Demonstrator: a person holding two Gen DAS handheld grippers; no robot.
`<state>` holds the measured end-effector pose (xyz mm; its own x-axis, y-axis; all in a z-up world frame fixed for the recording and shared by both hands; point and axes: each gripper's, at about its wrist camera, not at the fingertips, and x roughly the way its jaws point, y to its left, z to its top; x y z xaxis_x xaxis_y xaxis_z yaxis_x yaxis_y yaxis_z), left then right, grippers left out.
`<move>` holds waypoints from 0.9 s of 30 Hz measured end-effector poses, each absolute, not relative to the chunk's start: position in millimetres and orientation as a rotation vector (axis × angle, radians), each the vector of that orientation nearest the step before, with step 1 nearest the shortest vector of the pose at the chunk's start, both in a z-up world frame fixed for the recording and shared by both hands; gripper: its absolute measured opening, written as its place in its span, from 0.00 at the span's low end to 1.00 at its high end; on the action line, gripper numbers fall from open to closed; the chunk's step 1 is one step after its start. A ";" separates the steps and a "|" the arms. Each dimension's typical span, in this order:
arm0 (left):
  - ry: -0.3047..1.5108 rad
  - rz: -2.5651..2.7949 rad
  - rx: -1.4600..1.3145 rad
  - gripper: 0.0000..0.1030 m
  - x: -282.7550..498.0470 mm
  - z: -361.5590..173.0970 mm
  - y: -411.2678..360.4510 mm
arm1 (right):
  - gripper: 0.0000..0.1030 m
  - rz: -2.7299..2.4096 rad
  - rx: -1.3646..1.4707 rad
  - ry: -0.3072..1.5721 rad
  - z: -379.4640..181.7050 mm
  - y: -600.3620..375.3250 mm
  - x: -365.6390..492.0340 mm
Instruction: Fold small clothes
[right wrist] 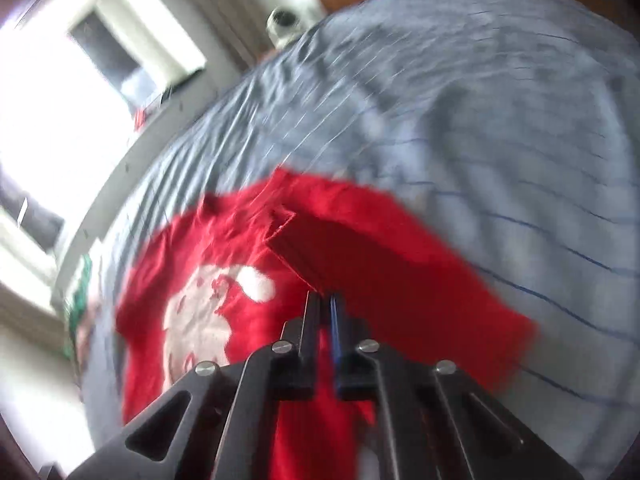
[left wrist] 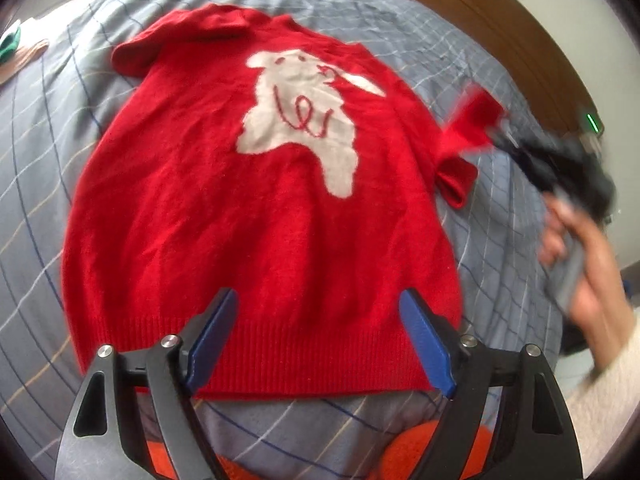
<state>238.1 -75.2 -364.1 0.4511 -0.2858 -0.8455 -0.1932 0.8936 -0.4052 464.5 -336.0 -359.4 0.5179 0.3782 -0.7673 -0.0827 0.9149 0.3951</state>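
Note:
A small red sweater (left wrist: pixel 224 208) with a white animal figure lies face up on a grey-blue checked bed sheet (left wrist: pixel 60 140). My left gripper (left wrist: pixel 318 300) hangs open just above the ribbed hem, blue pads wide apart, nothing between them. The right gripper (left wrist: pixel 502 136) is shut on the right sleeve (left wrist: pixel 472 124), holding its cuff up off the sheet. In the right wrist view the right gripper (right wrist: pixel 326 298) has its jaws together on the sleeve (right wrist: pixel 360 248), with the sweater (right wrist: pixel 192 248) body below and left. The other sleeve (left wrist: pixel 136 54) lies folded at the far left shoulder.
A wooden headboard (left wrist: pixel 480 4) borders the bed at the far right. A green cloth (left wrist: pixel 10 46) lies at the far left edge. Something orange (left wrist: pixel 416 452) shows below the near edge of the bed. A person's hand (left wrist: pixel 588 264) grips the right tool. A bright window (right wrist: pixel 48 120) is beyond the bed.

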 end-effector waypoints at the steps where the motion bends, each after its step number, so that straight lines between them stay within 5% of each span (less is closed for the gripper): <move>1: 1.105 -0.063 -0.479 0.82 237.0 -362.1 -77.1 | 0.04 0.250 0.334 0.981 -351.9 -356.7 452.3; 8: 1.069 -0.055 -0.442 0.82 233.0 -352.7 -84.3 | 0.04 -0.023 0.388 0.937 -334.1 -467.9 334.3; 17: 1.062 -0.042 -0.406 0.81 229.7 -349.2 -85.3 | 0.07 -0.040 0.601 1.075 -416.9 -504.6 262.3; 18: 1.063 -0.041 -0.406 0.82 229.6 -349.5 -85.7 | 0.13 -0.015 0.672 1.071 -420.5 -509.3 260.1; 20: 1.068 -0.043 -0.399 0.81 230.0 -350.3 -86.8 | 0.41 0.017 0.805 1.026 -423.1 -520.6 256.2; 21: 1.069 -0.043 -0.394 0.81 230.0 -349.9 -88.1 | 0.65 0.013 0.866 0.977 -422.2 -528.7 253.9; 22: 1.069 -0.045 -0.388 0.81 229.9 -349.9 -88.5 | 0.71 0.010 0.920 0.942 -423.4 -535.9 253.0; 26: 1.073 -0.046 -0.389 0.82 230.4 -350.1 -88.9 | 0.69 -0.033 1.196 0.825 -441.0 -569.8 252.7; 27: 1.077 -0.046 -0.391 0.82 230.5 -350.5 -89.0 | 0.57 -0.035 1.248 0.819 -448.6 -574.3 257.0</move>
<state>230.5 -89.0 -350.5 0.4796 -0.2249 -0.8482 -0.1520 0.9307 -0.3327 257.0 -574.3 -448.6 0.7220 0.3997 -0.5647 0.4458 0.3554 0.8215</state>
